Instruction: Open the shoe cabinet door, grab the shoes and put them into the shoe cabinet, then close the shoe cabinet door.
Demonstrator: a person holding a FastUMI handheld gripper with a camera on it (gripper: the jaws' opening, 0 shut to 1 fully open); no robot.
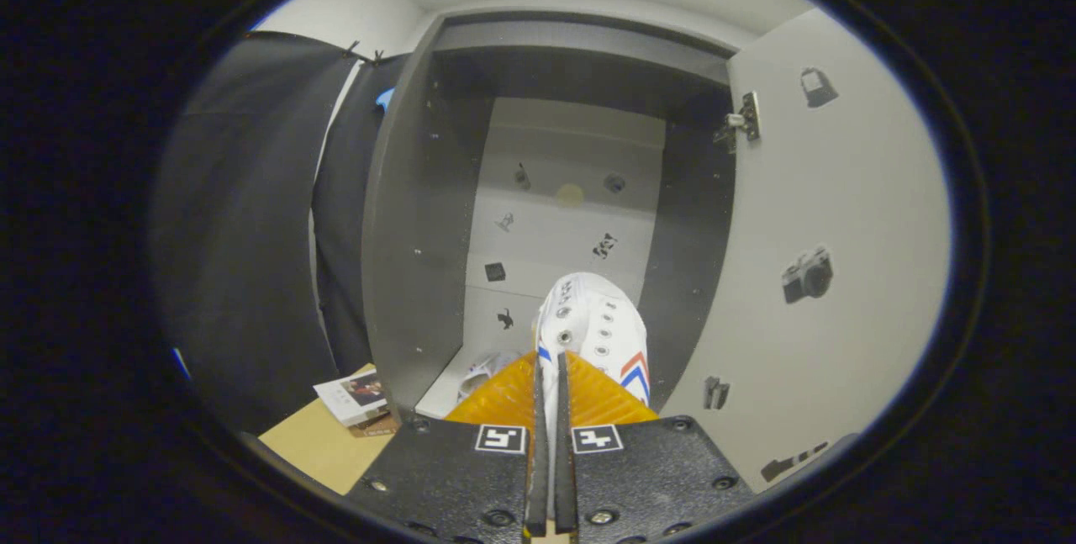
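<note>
My gripper (pixel 551 372) is shut on a white sneaker (pixel 597 325) with red and blue stripes, pinching its thin edge between both fingers. The shoe points forward and up, held in front of the open shoe cabinet (pixel 420 216). The cabinet's dark grey walls frame a pale back panel (pixel 563 199) with small stickers. Its door (pixel 832 241) is swung wide open to the right of the fingers, with camera stickers on its inner face and a hinge (pixel 744 119) near the top. A second white shoe (pixel 483 372) lies on the cabinet floor, just left of the fingers.
Black cloth (pixel 252 233) hangs left of the cabinet. A booklet (pixel 357 397) lies on the light wooden floor (pixel 324 447) beside the cabinet's left wall.
</note>
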